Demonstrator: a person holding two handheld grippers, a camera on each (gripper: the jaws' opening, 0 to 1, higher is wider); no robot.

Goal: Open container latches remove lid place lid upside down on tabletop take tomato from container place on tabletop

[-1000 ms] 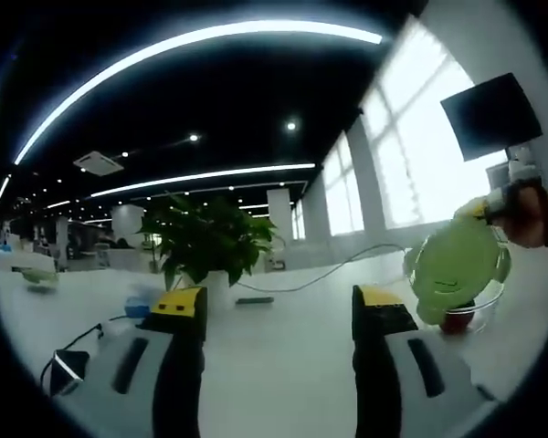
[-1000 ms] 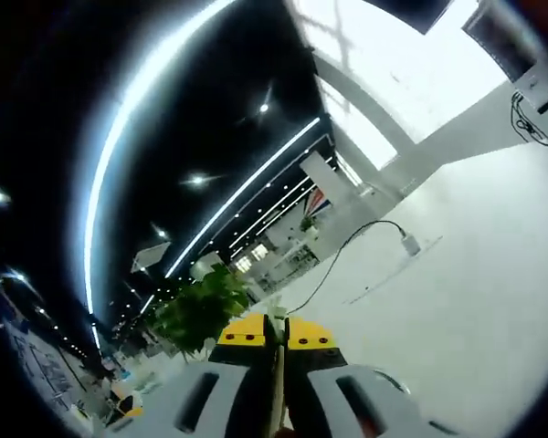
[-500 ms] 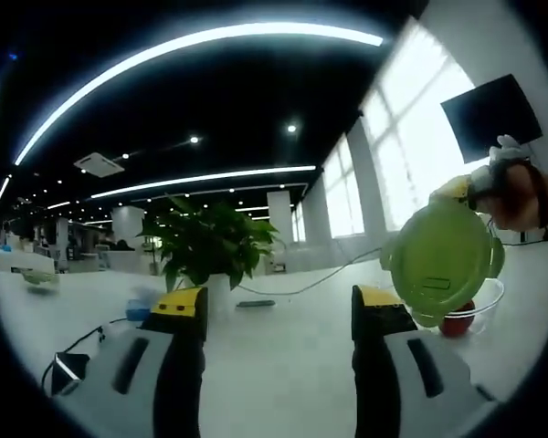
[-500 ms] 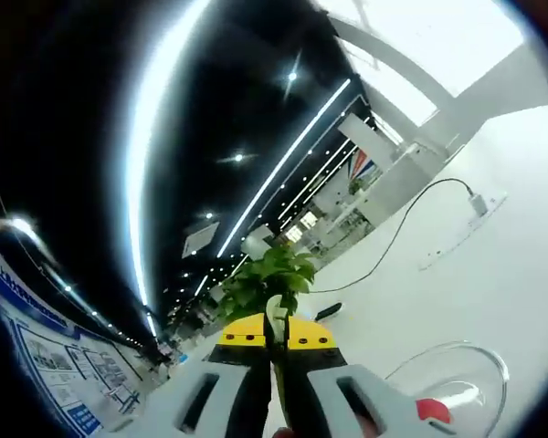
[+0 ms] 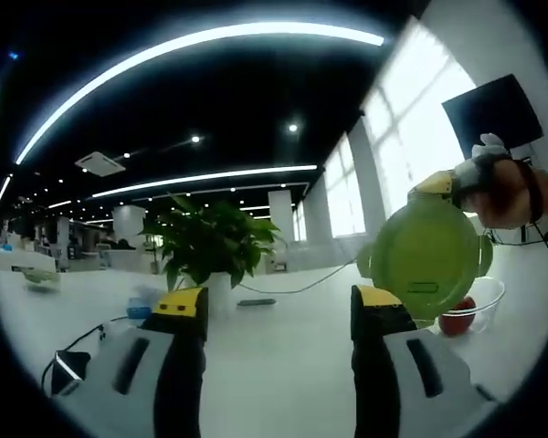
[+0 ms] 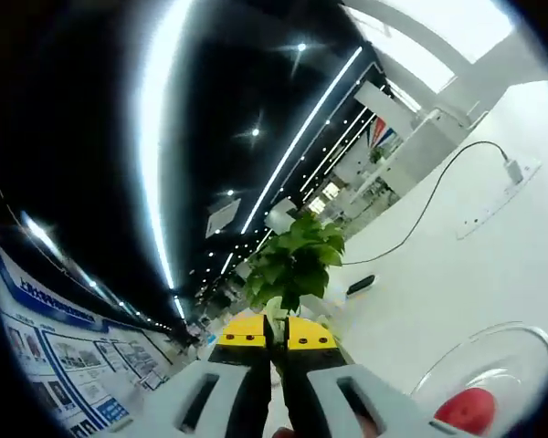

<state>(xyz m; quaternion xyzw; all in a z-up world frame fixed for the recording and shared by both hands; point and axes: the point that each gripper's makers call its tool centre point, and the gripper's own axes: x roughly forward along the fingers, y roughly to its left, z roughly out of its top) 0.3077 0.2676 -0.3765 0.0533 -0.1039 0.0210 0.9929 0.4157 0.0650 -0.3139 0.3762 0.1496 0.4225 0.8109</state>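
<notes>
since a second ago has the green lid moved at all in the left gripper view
Yes. The green lid, held by the right gripper, has swung leftward and up against the window wall and the clear container with the tomato, now facing the camera.

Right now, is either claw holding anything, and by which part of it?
The right claw is holding the green lid by its upper rim, up in the air above the clear container. The left claw is open and holds nothing.

Both views look low across the white tabletop [image 5: 283,356], sharing the potted plant [image 5: 205,242] and tomato [image 6: 466,411].
</notes>
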